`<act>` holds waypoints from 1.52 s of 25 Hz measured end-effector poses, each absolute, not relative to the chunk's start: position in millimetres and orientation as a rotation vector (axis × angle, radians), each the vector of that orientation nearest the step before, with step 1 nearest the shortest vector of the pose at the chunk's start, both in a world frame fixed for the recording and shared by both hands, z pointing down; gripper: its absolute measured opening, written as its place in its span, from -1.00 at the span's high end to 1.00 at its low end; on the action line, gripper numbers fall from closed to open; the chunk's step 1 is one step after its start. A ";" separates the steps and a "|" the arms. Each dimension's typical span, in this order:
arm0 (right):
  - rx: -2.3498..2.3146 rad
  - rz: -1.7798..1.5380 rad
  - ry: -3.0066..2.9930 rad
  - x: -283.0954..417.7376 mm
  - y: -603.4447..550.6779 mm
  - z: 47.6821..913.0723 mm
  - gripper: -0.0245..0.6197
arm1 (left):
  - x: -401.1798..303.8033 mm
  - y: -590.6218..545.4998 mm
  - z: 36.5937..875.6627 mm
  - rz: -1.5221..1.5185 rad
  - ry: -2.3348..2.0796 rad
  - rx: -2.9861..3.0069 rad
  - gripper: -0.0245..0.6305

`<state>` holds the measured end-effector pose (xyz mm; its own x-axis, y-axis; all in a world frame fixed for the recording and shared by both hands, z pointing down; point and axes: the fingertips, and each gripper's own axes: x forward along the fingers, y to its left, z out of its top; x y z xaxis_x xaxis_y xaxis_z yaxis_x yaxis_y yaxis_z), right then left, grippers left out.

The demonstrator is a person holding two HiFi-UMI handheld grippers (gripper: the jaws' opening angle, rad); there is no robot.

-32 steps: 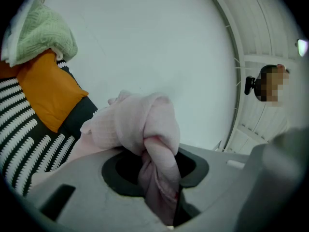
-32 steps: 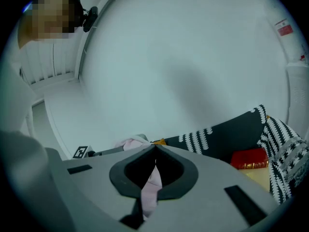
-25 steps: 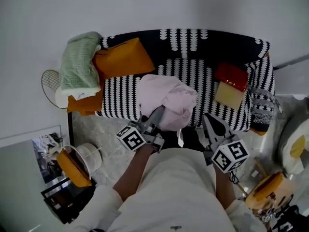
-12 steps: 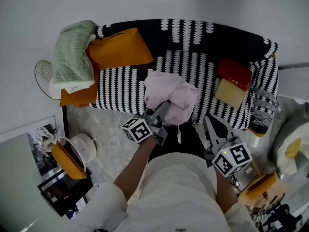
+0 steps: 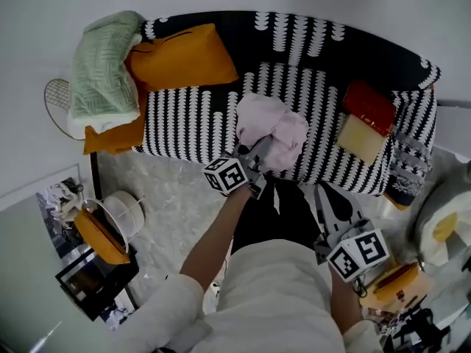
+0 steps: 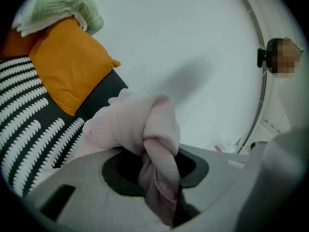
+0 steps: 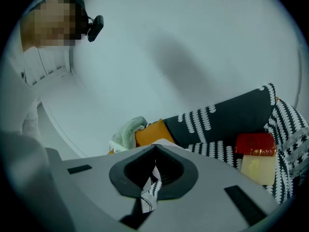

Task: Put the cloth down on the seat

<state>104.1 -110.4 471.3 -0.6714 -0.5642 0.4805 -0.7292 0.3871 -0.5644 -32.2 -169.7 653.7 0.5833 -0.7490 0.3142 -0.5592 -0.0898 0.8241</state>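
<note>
A pale pink cloth (image 5: 271,127) lies bunched over the front middle of the black-and-white patterned sofa seat (image 5: 188,123). My left gripper (image 5: 259,151) reaches in from the seat's front edge and is shut on a twisted fold of the cloth. In the left gripper view that cloth (image 6: 145,124) rises out of the left gripper (image 6: 159,178), pinched between the jaws. My right gripper (image 5: 324,193) hangs back in front of the sofa, apart from the cloth. Its jaws meet at the tips with nothing held, and the right gripper (image 7: 154,149) faces the sofa.
An orange cushion (image 5: 180,57) and a green blanket (image 5: 103,72) fill the sofa's left end. A red box (image 5: 370,105) and a yellow block (image 5: 360,138) lie on the right part of the seat. A round wire object (image 5: 57,98) and a white tub (image 5: 121,208) stand on the floor at the left.
The left gripper has carried the cloth forward and to the right over the seat, and the cloth looks more bunched. The right gripper has dropped back, away from the sofa.
</note>
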 end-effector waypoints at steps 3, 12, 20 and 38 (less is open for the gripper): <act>1.135 1.158 -2.414 97.9 -108.0 479.0 0.90 | -34.4 -177.4 678.2 -0.202 -1.078 1.754 0.50; 1.163 1.185 -2.339 95.9 -115.0 501.8 0.90 | -41.2 -186.2 750.4 -0.082 -1.099 1.699 0.50; 1.118 1.198 -2.322 81.9 -115.8 517.0 0.90 | -43.2 -180.9 794.5 -0.025 -1.088 1.625 0.49; 1.102 1.219 -2.280 83.2 -112.9 539.5 0.90 | -51.7 -148.6 891.0 0.355 -1.101 1.422 0.05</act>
